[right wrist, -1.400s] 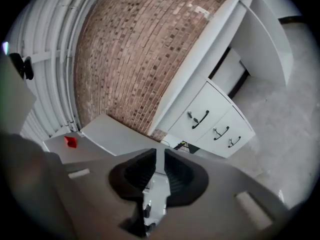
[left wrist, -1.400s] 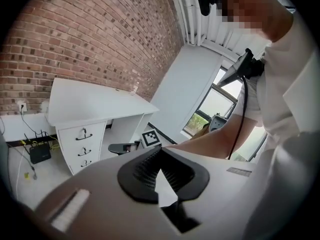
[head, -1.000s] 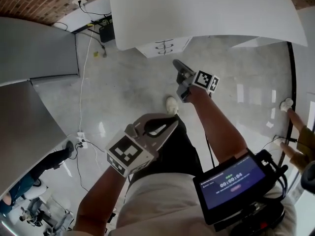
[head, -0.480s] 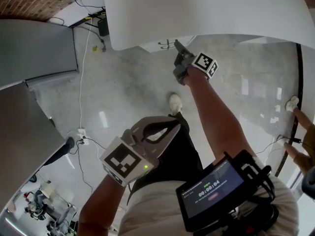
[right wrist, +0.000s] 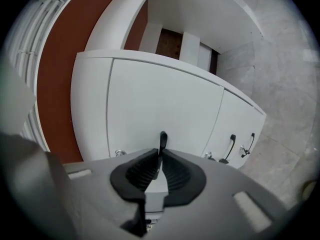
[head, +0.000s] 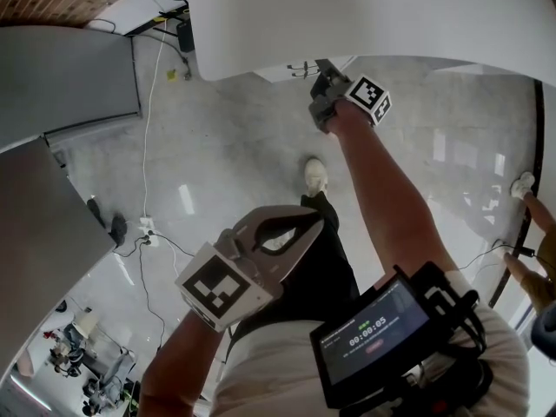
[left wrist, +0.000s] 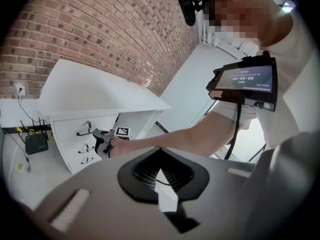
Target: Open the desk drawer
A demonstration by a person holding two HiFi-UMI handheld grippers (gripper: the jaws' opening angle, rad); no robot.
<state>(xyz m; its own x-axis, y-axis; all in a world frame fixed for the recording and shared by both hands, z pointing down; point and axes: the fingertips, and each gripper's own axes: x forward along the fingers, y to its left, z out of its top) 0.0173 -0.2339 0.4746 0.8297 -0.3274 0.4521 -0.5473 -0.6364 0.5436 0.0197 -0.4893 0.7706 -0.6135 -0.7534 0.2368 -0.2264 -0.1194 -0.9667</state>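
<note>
Right tool [right wrist: 160,153] is clamped on the black drawer handle [right wrist: 162,140] of the top drawer [left wrist: 75,124], under the white worktop [head: 347,16]. Left gripper view shows the handle's long axis horizontal; right gripper view shows the grip. Left tool [head: 304,220] closed, empty, near the waist. Lower handles [right wrist: 231,145] alongside, router [left wrist: 36,144] on the floor.

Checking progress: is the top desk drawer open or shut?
Shut: the top drawer front sits flush with the next drawer; the right gripper clamps its black handle.
</note>
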